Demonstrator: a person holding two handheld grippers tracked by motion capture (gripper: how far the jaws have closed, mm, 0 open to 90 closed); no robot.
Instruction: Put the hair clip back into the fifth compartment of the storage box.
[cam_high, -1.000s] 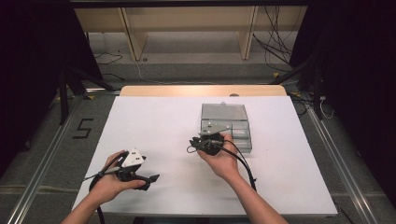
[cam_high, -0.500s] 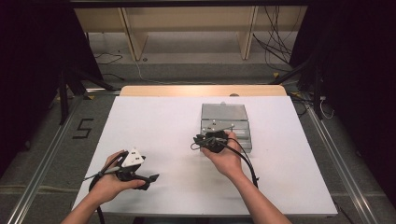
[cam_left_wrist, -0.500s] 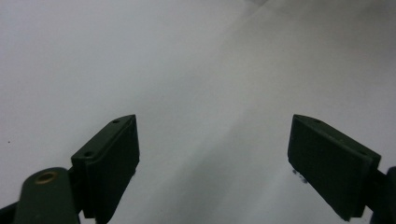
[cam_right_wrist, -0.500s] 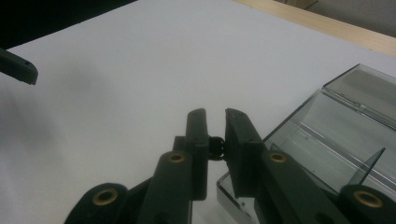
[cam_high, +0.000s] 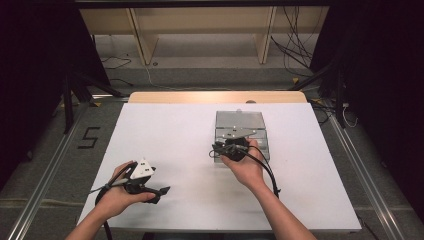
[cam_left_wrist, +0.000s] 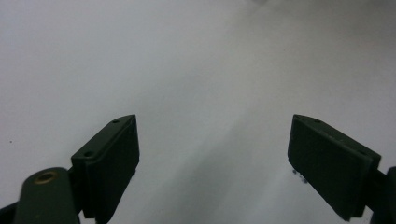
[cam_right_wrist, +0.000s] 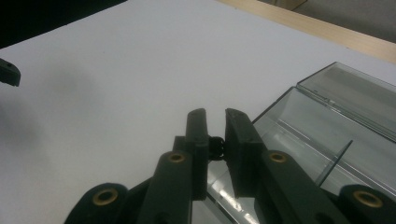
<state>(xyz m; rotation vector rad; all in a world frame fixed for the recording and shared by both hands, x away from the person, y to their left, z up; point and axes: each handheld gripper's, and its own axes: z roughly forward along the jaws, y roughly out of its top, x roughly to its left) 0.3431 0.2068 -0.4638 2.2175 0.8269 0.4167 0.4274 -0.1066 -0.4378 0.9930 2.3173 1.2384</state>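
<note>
A see-through plastic box (cam_high: 241, 131) sits on the white table (cam_high: 165, 135), a bit to the right of the middle and closer to the far edge. It is clear like glass, with a grey look from above, and its lid (cam_right_wrist: 350, 95) is open and lies flat behind it. In the right gripper view you can see thin clear walls and a little clear divider standing up inside the box. The right gripper (cam_high: 231, 148) is at the near edge of the box, held by the person's right hand (cam_high: 246, 167). In the right gripper view its two black jaws are almost together, with just a thin gap, and a small dark thing (cam_right_wrist: 216, 147) sits between them right at the box's near wall. It is too small and dark to tell what it is. The left gripper (cam_high: 159, 191) is well apart from the box, low over the near left part of the table, in the person's left hand (cam_high: 117, 195). In the left gripper view its jaws are wide apart with just bare white table between them
</note>
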